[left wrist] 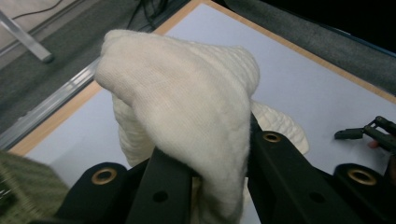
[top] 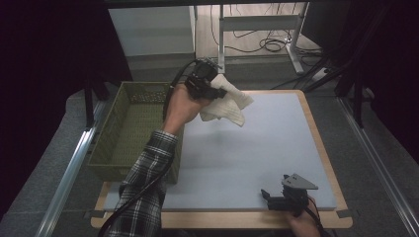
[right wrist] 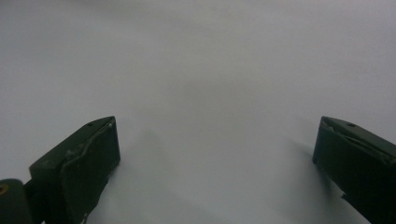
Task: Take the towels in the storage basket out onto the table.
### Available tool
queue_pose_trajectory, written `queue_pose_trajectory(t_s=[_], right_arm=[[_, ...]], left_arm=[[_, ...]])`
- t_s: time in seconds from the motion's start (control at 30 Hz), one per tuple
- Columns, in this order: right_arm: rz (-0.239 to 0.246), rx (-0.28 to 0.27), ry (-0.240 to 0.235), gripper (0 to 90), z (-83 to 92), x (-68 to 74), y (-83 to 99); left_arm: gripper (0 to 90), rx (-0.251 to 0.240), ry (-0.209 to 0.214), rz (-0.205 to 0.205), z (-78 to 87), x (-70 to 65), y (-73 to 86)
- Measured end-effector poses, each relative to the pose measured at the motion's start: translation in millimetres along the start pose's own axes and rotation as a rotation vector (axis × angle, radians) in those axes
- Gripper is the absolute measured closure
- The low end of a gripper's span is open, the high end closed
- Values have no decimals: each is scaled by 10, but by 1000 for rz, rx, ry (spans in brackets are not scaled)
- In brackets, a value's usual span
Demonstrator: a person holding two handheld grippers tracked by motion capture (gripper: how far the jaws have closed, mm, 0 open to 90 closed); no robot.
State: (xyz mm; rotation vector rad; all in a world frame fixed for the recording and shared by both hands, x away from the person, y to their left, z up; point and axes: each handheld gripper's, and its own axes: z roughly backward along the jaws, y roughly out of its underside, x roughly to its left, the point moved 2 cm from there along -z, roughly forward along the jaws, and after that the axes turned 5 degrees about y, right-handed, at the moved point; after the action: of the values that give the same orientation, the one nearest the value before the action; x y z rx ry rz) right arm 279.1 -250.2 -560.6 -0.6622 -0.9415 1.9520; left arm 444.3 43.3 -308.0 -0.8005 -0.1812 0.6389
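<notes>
A cream knitted cloth [top: 228, 102] hangs in the air above the far left part of the pale mat, beside the basket's near right corner. My left gripper [top: 213, 93] is shut on it. In the left gripper view the cloth [left wrist: 187, 107] bulges up between the two black jaws and drapes over them, and the left gripper [left wrist: 205, 172] pinches its lower fold. My right gripper [top: 269, 197] rests low at the mat's near right edge, jaws spread wide. In the right gripper view the right gripper [right wrist: 215, 158] has nothing but bare mat between its fingers.
An olive woven basket [top: 129, 129] stands off the mat's left side, under my left forearm. The pale mat [top: 257, 148] covers a wood-edged table. Desk legs and cables [top: 267, 44] lie on the floor beyond the table.
</notes>
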Motion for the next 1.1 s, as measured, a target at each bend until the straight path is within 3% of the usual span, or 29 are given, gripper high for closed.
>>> queue_pose_trajectory(t_s=[0.2, 0.43, 0.7, 1.1], right_arm=[[1, -1, 2, 7, -1, -1, 0], [-1, 0, 1, 7, -1, 1, 1], [0, 0, 1, 7, -1, 1, 1], [-1, -1, 0, 7, -1, 2, 1]], left_arm=[[811, 23, 27, -8, -341, -143, -17], [808, 48, 43, -10, -632, -215, 45], [804, 84, 92, 8, -1026, -276, 262], [779, 135, 93, 19, -1344, -326, 543]])
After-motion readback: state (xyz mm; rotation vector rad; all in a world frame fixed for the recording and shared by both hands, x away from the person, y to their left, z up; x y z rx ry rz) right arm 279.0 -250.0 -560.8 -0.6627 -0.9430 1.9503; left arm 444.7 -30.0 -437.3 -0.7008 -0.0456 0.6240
